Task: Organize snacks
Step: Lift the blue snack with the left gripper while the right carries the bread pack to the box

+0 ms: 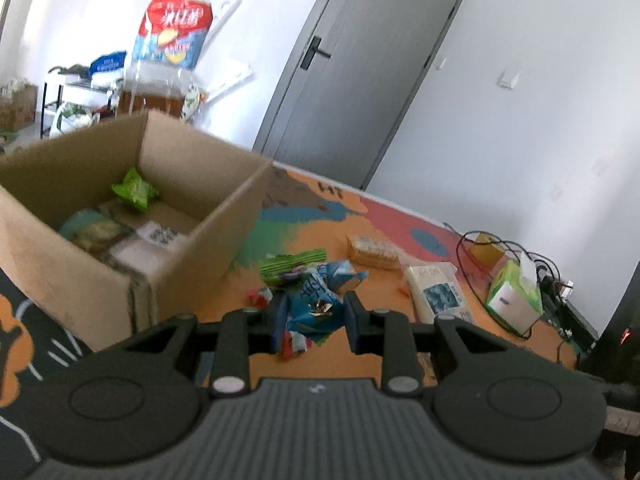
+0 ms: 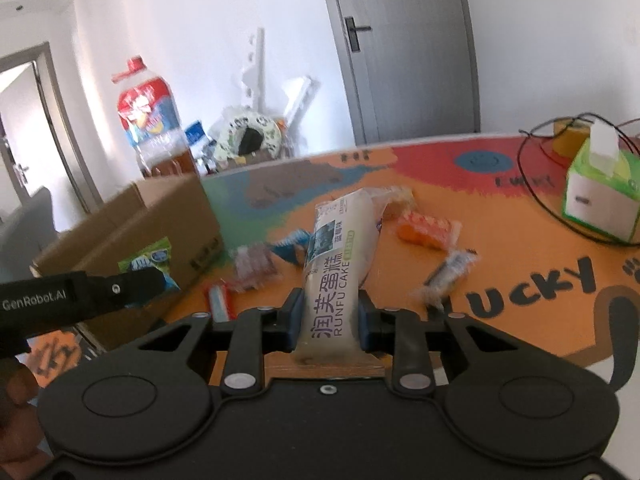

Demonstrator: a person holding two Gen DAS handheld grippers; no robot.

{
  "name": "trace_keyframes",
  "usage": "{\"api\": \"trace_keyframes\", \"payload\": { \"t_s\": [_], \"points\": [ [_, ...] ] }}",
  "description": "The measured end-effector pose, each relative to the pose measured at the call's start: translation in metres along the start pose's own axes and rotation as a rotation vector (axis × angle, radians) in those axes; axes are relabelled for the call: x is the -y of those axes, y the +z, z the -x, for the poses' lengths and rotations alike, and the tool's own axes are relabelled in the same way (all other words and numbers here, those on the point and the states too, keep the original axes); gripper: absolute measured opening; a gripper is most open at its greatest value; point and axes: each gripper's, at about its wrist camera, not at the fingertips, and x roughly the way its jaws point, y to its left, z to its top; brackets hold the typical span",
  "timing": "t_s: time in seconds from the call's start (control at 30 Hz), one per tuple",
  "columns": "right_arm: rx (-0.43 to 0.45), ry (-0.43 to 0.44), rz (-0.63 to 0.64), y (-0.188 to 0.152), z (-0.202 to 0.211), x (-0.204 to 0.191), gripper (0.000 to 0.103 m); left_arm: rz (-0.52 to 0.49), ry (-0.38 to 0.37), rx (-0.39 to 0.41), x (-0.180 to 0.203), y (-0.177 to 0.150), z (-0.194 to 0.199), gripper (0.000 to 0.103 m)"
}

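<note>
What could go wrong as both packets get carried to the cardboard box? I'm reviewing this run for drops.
1. The right gripper pinches the long white cake packet near one end, so it may swing or slip.
2. The left gripper clamps a crumpled blue snack packet; soft foil could slide free.
3. The brown cardboard box has a raised wall that could snag either packet.

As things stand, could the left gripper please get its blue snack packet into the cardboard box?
Probably yes: the left gripper, shut on the blue snack packet, sits beside the cardboard box, whose top is open, with nothing between them.
</note>
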Motion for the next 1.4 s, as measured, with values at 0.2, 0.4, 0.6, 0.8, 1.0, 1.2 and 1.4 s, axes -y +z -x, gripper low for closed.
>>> {"api": "trace_keyframes", "payload": {
  "t_s": [0.2,0.4,0.6,0.8,1.0,1.2,1.4],
  "points": [
    [0.042,0.048,0.012,0.012,0.012,-0.017,0.028,-0.029,-0.002,0.053,0.002,0.013,0.023,0.029],
    [0.065,0.090,0.012,0.020,0.015,-0.033,0.028,-0.042,0.012,0.082,-0.005,0.027,0.036,0.029],
    [0.070,0.122,0.018,0.023,0.014,-0.049,0.028,-0.052,0.027,0.101,-0.014,0.033,0.051,0.029],
    [0.073,0.145,0.018,0.025,0.015,-0.064,0.028,-0.042,0.043,0.111,-0.025,0.038,0.059,0.029],
    [0.055,0.170,0.017,0.026,0.012,-0.081,0.028,-0.022,0.048,0.119,-0.040,0.044,0.066,0.029],
    [0.045,0.182,0.029,0.026,0.004,-0.100,0.028,-0.011,0.065,0.126,-0.059,0.051,0.072,0.029],
    [0.042,0.182,0.020,0.029,-0.004,-0.113,0.028,-0.008,0.078,0.120,-0.079,0.060,0.070,0.029]
  ]
}}
